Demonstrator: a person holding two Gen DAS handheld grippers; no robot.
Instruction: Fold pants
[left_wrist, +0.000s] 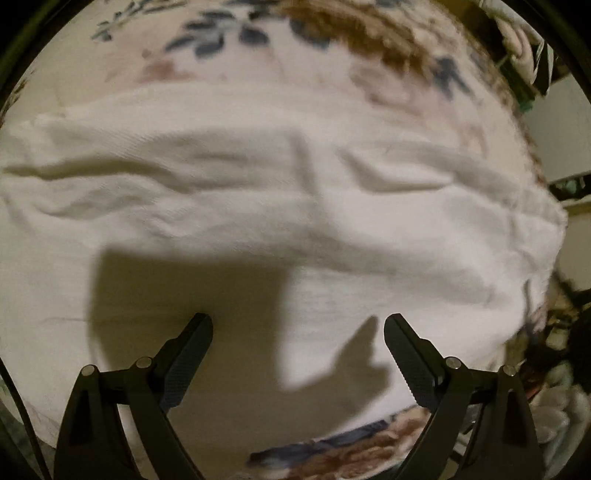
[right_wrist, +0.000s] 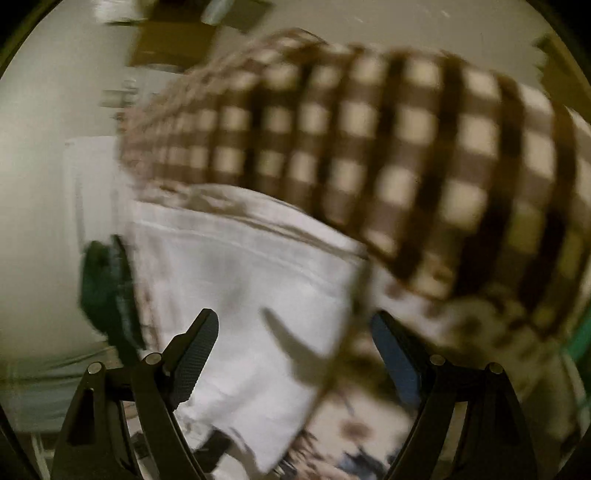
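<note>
both grippers, left gripper (left_wrist: 298, 332) and right gripper (right_wrist: 294, 330), hover with fingers spread wide, holding nothing, above wrinkled white cotton pants (left_wrist: 258, 206) on a floral bedspread (left_wrist: 332, 48).

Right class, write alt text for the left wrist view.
White pants lie wrinkled across a floral bedcover, filling most of the blurred view. The left gripper hangs just above them, jaws open and empty, casting a shadow on the cloth.

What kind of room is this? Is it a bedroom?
Probably a bedroom. The white pants lie on a flowery bedspread, and a brown checked blanket is piled beside them. Both grippers hang open above.
</note>
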